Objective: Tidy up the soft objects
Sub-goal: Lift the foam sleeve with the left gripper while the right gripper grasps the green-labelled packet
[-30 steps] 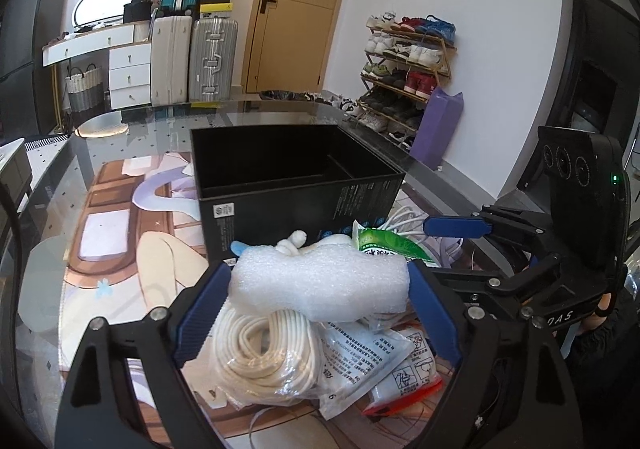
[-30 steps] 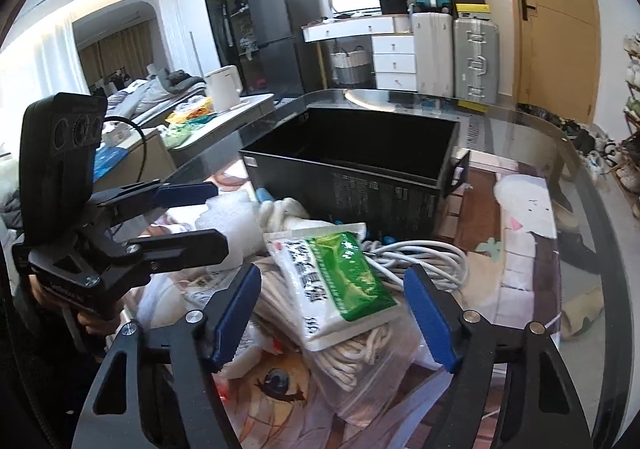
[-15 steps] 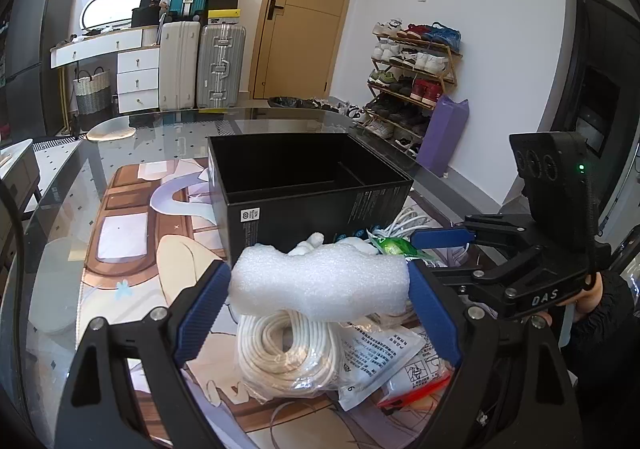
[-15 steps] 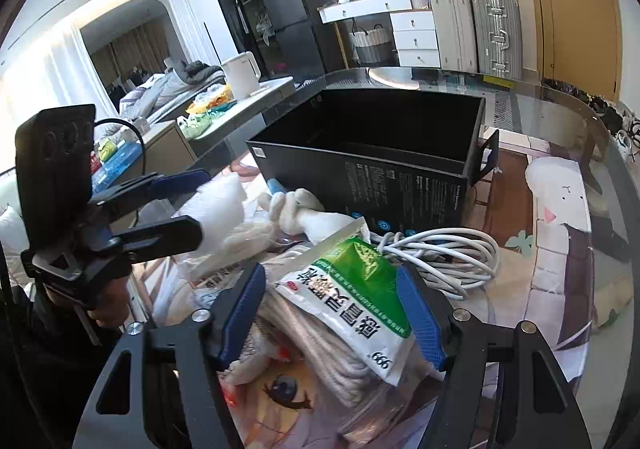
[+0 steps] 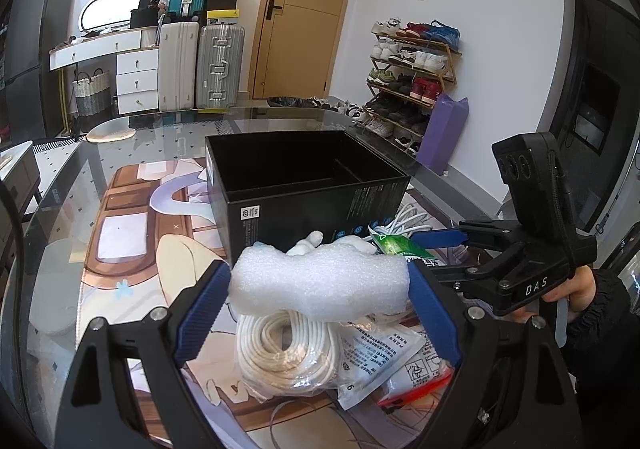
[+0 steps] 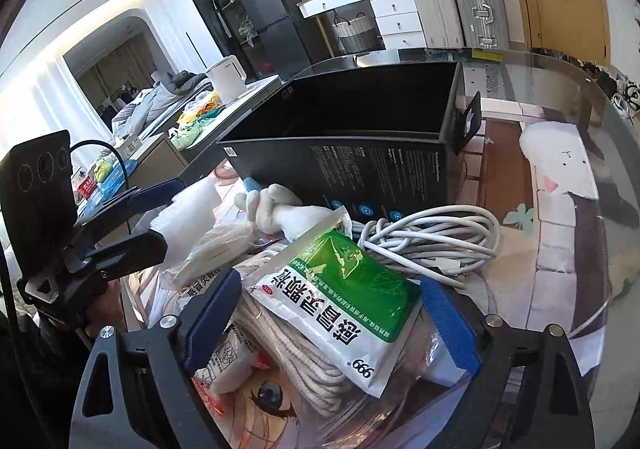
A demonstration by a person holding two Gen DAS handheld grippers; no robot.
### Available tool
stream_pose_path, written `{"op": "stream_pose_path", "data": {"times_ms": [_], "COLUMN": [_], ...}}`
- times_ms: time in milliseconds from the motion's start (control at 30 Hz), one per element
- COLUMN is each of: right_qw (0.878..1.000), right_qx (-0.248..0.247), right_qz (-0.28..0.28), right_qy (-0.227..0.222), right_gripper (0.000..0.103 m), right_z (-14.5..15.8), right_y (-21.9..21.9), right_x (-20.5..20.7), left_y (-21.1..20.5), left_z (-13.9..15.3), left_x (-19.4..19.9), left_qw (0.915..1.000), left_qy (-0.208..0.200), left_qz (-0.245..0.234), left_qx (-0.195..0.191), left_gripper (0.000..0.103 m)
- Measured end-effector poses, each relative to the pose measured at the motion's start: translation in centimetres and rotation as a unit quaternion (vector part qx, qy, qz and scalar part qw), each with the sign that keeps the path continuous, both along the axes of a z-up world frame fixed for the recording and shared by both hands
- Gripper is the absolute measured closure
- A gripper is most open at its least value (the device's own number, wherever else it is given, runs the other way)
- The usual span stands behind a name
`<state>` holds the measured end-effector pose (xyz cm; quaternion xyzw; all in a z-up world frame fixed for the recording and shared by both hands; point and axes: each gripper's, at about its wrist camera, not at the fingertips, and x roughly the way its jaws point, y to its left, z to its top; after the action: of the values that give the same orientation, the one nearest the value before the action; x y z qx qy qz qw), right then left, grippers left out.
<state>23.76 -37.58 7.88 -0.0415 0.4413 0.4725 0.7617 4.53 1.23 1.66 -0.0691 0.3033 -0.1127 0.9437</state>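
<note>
A: What has moved since a second ago?

B: The left gripper (image 5: 319, 291) has lifted its foam (image 5: 320, 285) higher above the pile, and the right gripper (image 6: 332, 313) has come down closer around the green packet (image 6: 340, 297).

A: How do the grippers stand?

B: The left is clamped on the foam, one pad pressed to each end. The right has its fingers apart, one on each side of the packet; whether they touch it I cannot tell, as the packet's edges are hidden at the pads.

A: Count the things, left to right.

B: From the left camera: one bagged rope coil (image 5: 288, 349) under the foam, one white printed pouch (image 5: 380, 353), then the right gripper. Behind stands one black box (image 5: 304, 185), open, with a divider inside. From the right camera: one white glove (image 6: 280, 209) against the box, the one packet atop the pile, one white cable (image 6: 432, 241) just beside it. All lie on one glass table (image 5: 60, 189).
</note>
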Motion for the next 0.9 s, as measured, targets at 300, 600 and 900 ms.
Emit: {"op": "stream_pose_path", "data": {"times_ms": [300, 600, 900], "right_qw": [1.000, 0.999, 0.997], "right_qx": [0.002, -0.002, 0.018], "right_qz": [0.007, 0.013, 0.018], "right_qy": [-0.010, -0.043, -0.071], "right_gripper": [0.022, 0.059, 0.059], "right_z": [-0.1, 0.5, 1.2], "right_y": [-0.1, -0.5, -1.1], "right_x": [-0.6, -1.4, -2.9], "left_y": [-0.2, -0.1, 0.1], "left_z": [0.2, 0.7, 0.7], "left_x": [0.0, -0.3, -0.6], "left_qw": [1.0000, 0.9999, 0.9998], "left_qy": [-0.002, -0.009, -0.015], "left_qz": [0.001, 0.006, 0.013], "left_qx": [0.002, 0.007, 0.010], "left_gripper": [0.015, 0.015, 0.015]}}
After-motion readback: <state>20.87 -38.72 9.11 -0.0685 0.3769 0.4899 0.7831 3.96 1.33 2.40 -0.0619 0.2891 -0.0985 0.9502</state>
